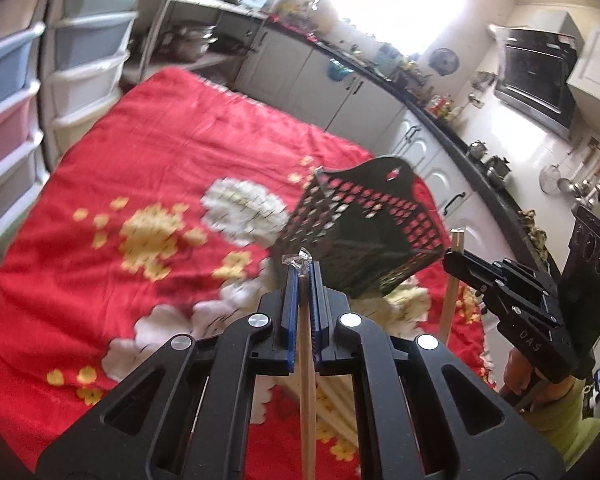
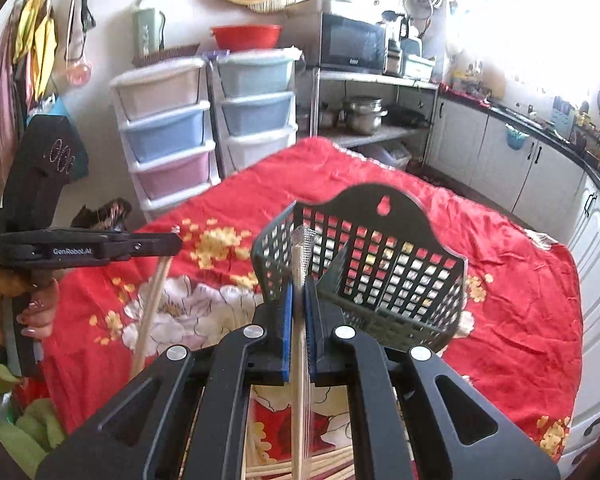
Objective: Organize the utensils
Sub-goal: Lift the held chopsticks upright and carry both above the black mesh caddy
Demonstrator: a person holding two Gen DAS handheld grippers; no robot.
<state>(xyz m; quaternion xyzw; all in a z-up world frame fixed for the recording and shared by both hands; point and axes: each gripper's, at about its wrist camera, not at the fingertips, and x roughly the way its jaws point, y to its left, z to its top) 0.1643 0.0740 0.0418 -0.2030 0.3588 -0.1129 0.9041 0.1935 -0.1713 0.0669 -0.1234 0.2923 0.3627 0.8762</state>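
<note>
Both grippers hold chopsticks above the red-clothed surface (image 1: 148, 168). The left gripper (image 1: 305, 276) is clamped on one stick (image 1: 306, 380), the right gripper (image 2: 297, 292) on a wrapped pair (image 2: 299, 360), long axes running along the jaws. The black basket (image 2: 380, 264) stands just ahead of both, nearer the right gripper.

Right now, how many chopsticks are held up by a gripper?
2: one chopstick in the left gripper, one in the right gripper. More lie on the cloth below, partly hidden.

Basket (image 2: 380, 268): black plastic lattice, upright, frame centre, on red floral cloth.
Chopsticks (image 2: 300, 468): pale wooden pile, bottom centre.
</note>
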